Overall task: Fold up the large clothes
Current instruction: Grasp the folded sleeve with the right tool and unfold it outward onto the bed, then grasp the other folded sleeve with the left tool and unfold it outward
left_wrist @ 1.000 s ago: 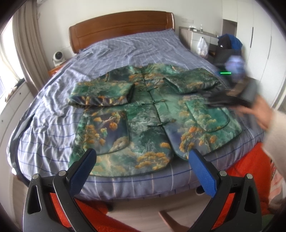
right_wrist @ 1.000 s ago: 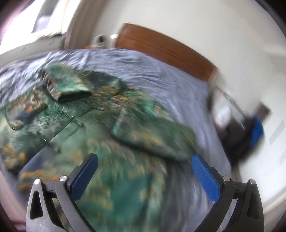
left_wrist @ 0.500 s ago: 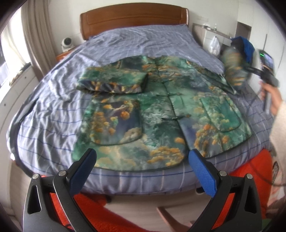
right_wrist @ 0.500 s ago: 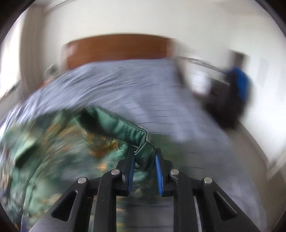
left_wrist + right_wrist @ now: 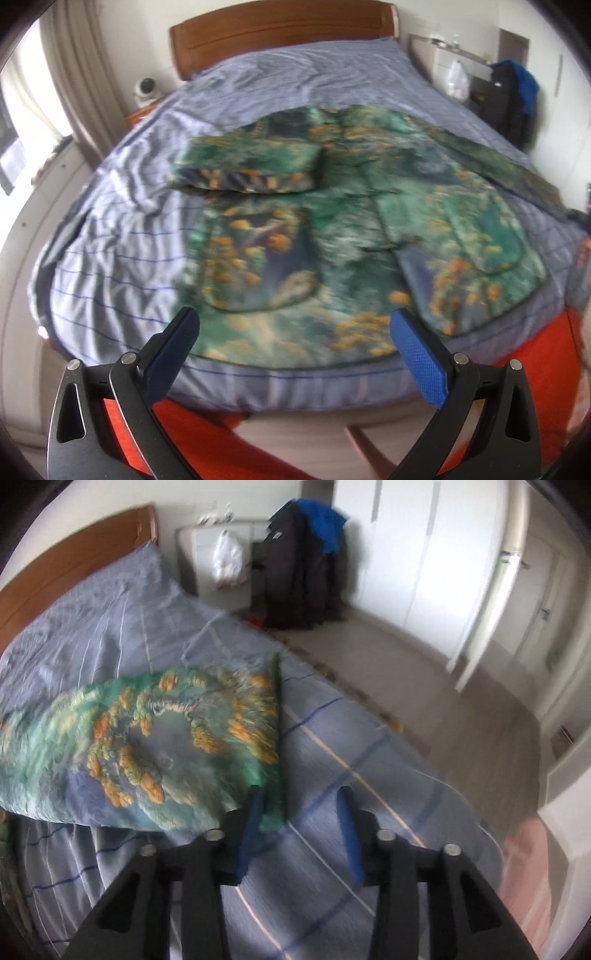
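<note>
Lying spread on the bed (image 5: 110, 236) ready for folding, the jacket (image 5: 332, 236) waits beneath the wide-open left hand-held gripper (image 5: 295, 332), while the right hand-held gripper (image 5: 301, 812) (half-parted) touches its outstretched sleeve (image 5: 155, 738).

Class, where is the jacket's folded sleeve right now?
In the left wrist view, the folded sleeve lies across the jacket chest on the left, toward the headboard.
</note>
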A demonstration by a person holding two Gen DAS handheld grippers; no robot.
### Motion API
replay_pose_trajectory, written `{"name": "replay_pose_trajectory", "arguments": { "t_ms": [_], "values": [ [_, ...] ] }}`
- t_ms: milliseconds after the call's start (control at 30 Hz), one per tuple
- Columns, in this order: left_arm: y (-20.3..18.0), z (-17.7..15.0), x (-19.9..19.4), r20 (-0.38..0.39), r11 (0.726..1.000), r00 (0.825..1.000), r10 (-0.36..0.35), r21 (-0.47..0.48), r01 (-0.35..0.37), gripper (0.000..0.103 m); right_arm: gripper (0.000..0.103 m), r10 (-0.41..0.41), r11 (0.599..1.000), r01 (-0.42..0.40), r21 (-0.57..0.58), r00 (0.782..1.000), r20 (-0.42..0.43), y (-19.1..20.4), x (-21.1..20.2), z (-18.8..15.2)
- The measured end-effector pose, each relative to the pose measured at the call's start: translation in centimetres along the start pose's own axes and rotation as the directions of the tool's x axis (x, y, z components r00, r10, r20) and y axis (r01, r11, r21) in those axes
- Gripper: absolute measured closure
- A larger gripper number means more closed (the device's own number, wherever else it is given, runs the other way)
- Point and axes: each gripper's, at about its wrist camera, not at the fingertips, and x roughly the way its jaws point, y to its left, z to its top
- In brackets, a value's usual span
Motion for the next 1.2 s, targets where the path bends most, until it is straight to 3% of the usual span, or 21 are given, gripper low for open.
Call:
{"name": "replay_pose_trajectory", "arguments": {
  "t_ms": [67, 100, 133, 200, 233, 300, 400, 533, 600, 733, 867, 967, 1067, 1133, 1200],
  "values": [
    [0.8, 0.5, 0.6, -0.003, 1.0, 1.0, 0.022, -0.011, -0.022, 0.0, 0.056, 0.01, 1.0, -0.009, -0.01, 0.995, 0.098, 0.0, -3.9, -0.8],
    [1.1, 0.9, 1.0, -0.007, 0.999, 1.0, 0.03, -0.017, -0.03, 0.0, 0.046, 0.04, 0.999, -0.038, -0.017, 0.988, 0.151, 0.2, -6.6, -1.6],
    [1.2, 1.2, 1.4, -0.01, 0.999, 0.999, 0.035, -0.018, -0.035, 0.0, 0.032, 0.089, 0.996, -0.086, -0.025, 0.975, 0.204, 0.7, -9.3, -2.9],
    [1.1, 1.8, 1.8, -0.012, 0.999, 0.999, 0.035, -0.01, -0.035, 0.0, 0.022, 0.206, 0.978, -0.197, -0.061, 0.942, 0.265, 2.3, -13.6, -5.5],
    [1.0, 2.1, 1.9, -0.009, 0.999, 0.999, 0.034, -0.001, -0.034, 0.0, 0.021, 0.288, 0.958, -0.271, -0.097, 0.916, 0.279, 3.5, -15.9, -7.2],
    [0.3, 2.5, 1.9, 0.007, 0.998, 0.999, 0.044, 0.033, -0.044, 0.0, 0.021, 0.407, 0.912, -0.37, -0.179, 0.872, 0.27, 6.0, -18.7, -10.2],
    [-0.6, 2.7, 1.8, 0.029, 0.995, 0.998, 0.056, 0.085, -0.058, 0.0, 0.021, 0.544, 0.822, -0.475, -0.315, 0.818, 0.186, 9.5, -21.4, -15.4],
    [-1.3, 3.0, 2.2, 0.033, 0.989, 0.998, 0.059, 0.134, -0.063, 0.0, 0.021, 0.615, 0.74, -0.532, -0.411, 0.783, 0.092, 12.5, -23.0, -20.2],
    [-1.8, 3.8, 2.7, 0.069, 0.976, 0.994, 0.079, 0.197, -0.092, 0.0, 0.021, 0.627, 0.712, -0.542, -0.447, 0.777, 0.056, 13.2, -23.0, -21.9],
    [-1.9, 7.0, 4.7, 0.153, 0.937, 0.98, 0.131, 0.303, -0.173, 0.0, 0.021, 0.622, 0.699, -0.527, -0.484, 0.782, 0.047, 14.5, -21.9, -23.6],
    [-1.8, 10.4, 8.6, 0.182, 0.907, 0.98, 0.081, 0.394, -0.148, 0.0, 0.021, 0.618, 0.702, -0.525, -0.481, 0.785, 0.045, 15.1, -21.0, -23.6],
    [-3.1, 10.7, 12.8, 0.138, 0.847, 0.99, 0.015, 0.525, -0.086, 0.0, 0.021, 0.615, 0.705, -0.526, -0.476, 0.788, 0.04, 15.4, -21.2, -23.7],
    [-4.4, 10.8, 18.1, 0.089, 0.8, 0.994, 0.063, 0.59, -0.103, 0.0, 0.021, 0.611, 0.704, -0.521, -0.482, 0.791, 0.037, 15.6, -21.0, -24.1],
    [-4.6, 11.2, 20.9, 0.076, 0.794, 0.991, 0.109, 0.593, -0.133, 0.0, 0.021, 0.611, 0.702, -0.522, -0.484, 0.791, 0.034, 15.6, -21.0, -24.1],
    [-4.2, 12.0, 23.0, 0.06, 0.82, 0.989, 0.135, 0.553, -0.146, 0.006, 0.021, 0.609, 0.701, -0.522, -0.487, 0.793, 0.027, 15.7, -20.9, -24.2]
  ]
}}
